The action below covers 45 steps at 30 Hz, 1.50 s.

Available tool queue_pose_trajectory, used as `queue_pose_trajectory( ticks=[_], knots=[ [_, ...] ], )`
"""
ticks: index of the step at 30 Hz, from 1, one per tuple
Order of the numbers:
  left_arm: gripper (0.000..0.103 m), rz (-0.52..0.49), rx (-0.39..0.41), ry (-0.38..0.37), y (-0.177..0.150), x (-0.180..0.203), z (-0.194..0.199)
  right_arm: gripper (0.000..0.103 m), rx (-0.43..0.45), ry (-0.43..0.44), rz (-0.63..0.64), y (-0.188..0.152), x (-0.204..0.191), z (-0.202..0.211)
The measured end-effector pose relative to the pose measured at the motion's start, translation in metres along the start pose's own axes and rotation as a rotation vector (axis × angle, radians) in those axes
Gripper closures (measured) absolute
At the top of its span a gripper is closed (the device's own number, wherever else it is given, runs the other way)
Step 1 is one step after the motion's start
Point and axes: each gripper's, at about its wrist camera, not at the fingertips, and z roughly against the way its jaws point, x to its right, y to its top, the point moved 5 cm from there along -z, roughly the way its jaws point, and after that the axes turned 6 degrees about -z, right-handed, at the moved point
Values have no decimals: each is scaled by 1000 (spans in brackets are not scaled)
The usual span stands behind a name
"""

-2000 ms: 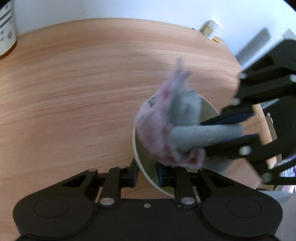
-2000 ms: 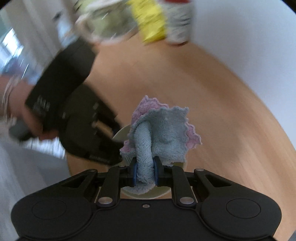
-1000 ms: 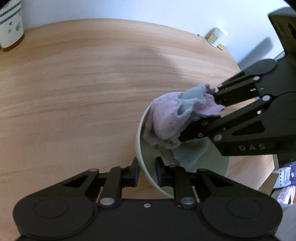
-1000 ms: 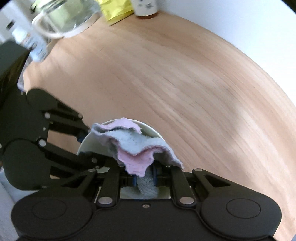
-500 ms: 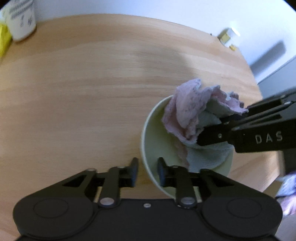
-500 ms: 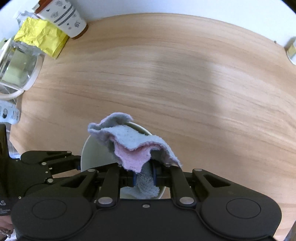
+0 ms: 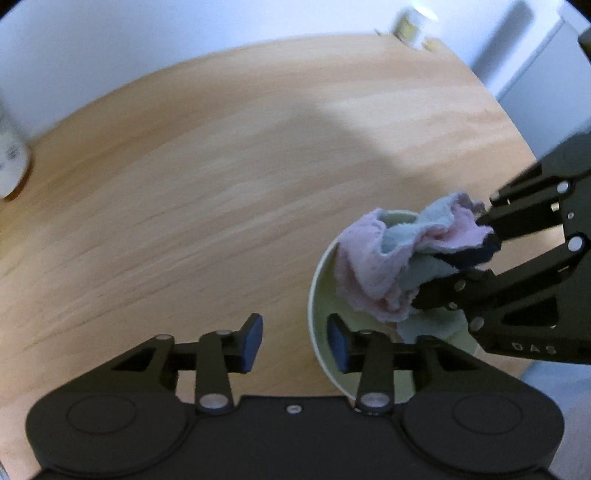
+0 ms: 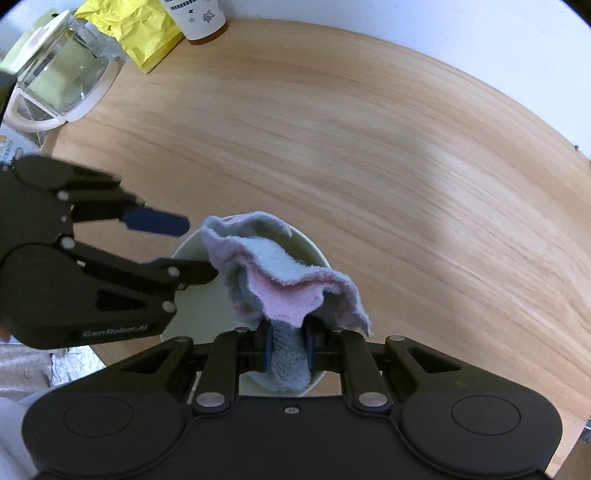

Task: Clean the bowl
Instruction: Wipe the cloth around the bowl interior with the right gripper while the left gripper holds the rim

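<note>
Right under my left gripper (image 7: 293, 341) the jaws straddle the near rim of the pale green bowl (image 7: 318, 295): one blue pad hangs outside the wall, the other inside, and neither presses on it. They are closing at this moment, with the rim between them. The bowl stands on the round wooden table (image 7: 207, 192), close to its near edge.

Inside the bowl sits the pink-and-blue cloth (image 7: 391, 258), bunched up and spilling over the rim. My right gripper (image 8: 288, 350) is clamped tight on a twisted blue fold of that cloth (image 8: 291, 280), and the rest fans out above the pads, pink side showing under a pale blue edge. From the left wrist view I see the same gripper (image 7: 448, 271) reaching in from the right, its black linkage over the bowl's far side.

Through the right wrist camera my left gripper (image 8: 192, 247) comes in from the left, one finger outside the bowl (image 8: 192, 317) and one over its rim.

Farther off, at the table's far edge, stand a clear glass kettle (image 8: 62, 70), a crumpled yellow packet (image 8: 136, 33) and a patterned paper cup (image 8: 199, 18). A small blurred jar (image 7: 412, 24) sits at the far rim in the left view.
</note>
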Motion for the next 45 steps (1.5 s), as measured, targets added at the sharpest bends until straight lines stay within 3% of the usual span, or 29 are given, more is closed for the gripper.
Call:
queue_pose_trajectory(
  ticks=[6,9,17,23,29,35,41,45],
  knots=[
    [75,-51,1,-35,9,3,-5,86,8,24,-60,10,1,-8],
    [93,-53,7,-59,9,6,-7,86,5,33,-82,11,3,-11],
    [93,101,61,-118,-8,1,-3,86,42,69,-228,18,14,-14],
    [90,246,80,-103,-24,5,-2,87,125,52,-279,24,15,-3],
    [90,301,84,-108,-29,11,-6,87,120,-8,-175,18,-1,9],
    [88,255,95,-100,-30,13,-3,87,138,-96,-56,11,-13,19],
    [85,210,120,-117,-30,14,-2,87,120,-163,63,17,-26,-3],
    [84,199,123,-130,-29,14,-3,87,92,-156,77,20,-26,-19]
  ],
)
